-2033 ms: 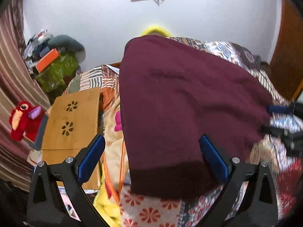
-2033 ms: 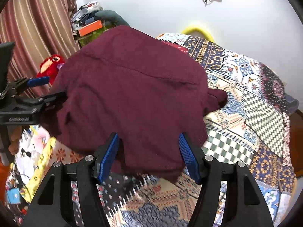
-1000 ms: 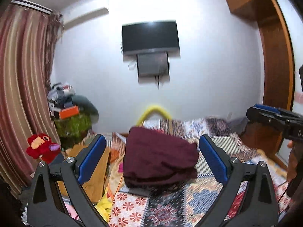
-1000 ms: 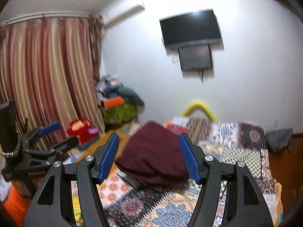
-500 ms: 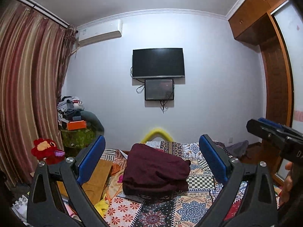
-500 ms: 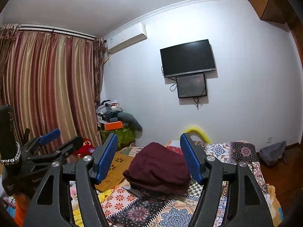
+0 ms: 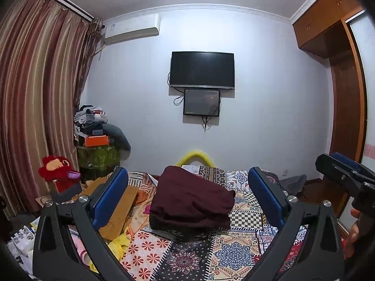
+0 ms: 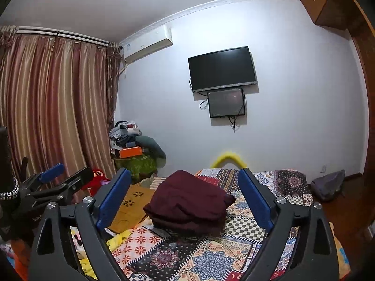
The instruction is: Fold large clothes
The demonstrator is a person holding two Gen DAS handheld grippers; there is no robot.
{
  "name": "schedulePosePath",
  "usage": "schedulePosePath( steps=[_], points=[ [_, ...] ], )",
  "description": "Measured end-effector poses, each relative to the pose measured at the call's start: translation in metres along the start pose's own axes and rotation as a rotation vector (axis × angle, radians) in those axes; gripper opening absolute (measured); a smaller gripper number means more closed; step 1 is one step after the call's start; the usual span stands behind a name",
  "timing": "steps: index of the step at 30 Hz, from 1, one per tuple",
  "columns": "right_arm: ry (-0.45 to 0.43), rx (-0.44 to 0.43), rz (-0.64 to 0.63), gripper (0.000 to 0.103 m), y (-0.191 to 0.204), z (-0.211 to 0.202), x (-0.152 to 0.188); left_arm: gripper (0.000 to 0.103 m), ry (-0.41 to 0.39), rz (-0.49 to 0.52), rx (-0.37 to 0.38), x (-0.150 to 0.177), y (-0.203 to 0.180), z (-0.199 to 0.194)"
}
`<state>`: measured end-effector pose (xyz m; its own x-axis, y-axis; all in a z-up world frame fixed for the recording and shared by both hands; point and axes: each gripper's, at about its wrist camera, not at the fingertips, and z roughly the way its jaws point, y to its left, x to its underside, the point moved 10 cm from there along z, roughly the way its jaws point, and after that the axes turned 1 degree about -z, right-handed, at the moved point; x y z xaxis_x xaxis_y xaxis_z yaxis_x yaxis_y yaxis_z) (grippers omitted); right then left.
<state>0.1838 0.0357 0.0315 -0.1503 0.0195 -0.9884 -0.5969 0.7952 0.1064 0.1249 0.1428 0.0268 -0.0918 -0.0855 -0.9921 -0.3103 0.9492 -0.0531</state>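
A folded maroon garment (image 7: 191, 202) (image 8: 187, 205) lies in a thick stack on the patterned bedspread (image 7: 234, 253) (image 8: 206, 257). Both grippers are held well back from it, above the near end of the bed and pointing almost level at the far wall. My left gripper (image 7: 188, 199) is open with nothing between its blue pads. My right gripper (image 8: 185, 197) is opening wide, also with nothing between its pads. It shows at the right edge of the left wrist view (image 7: 346, 175), and the left one shows at the left edge of the right wrist view (image 8: 54, 182).
A wooden lap desk (image 8: 132, 201) and a red plush toy (image 7: 58, 171) lie left of the bed, before striped curtains (image 7: 35, 105). A cluttered pile (image 7: 96, 135) stands in the corner. A TV (image 7: 202, 70) hangs on the far wall, a wardrobe (image 7: 346, 93) at right.
Both grippers drew back and tilted up from close over the garment, which now lies small and far on the bed. The right gripper's jaws have spread wider.
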Motion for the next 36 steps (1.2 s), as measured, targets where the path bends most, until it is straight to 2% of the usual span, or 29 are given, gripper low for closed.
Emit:
schedulePosePath(
  steps=[8,36],
  points=[
    [0.033,0.017,-0.002,0.092,-0.0016,0.0012,0.0098,0.103,0.008,0.026,-0.005,0.0059,-0.0068,0.0017],
    [0.054,0.040,-0.017,0.092,-0.0029,-0.0064,0.0037,0.103,0.021,0.029,0.003,0.0058,-0.0101,0.0071]
  ],
)
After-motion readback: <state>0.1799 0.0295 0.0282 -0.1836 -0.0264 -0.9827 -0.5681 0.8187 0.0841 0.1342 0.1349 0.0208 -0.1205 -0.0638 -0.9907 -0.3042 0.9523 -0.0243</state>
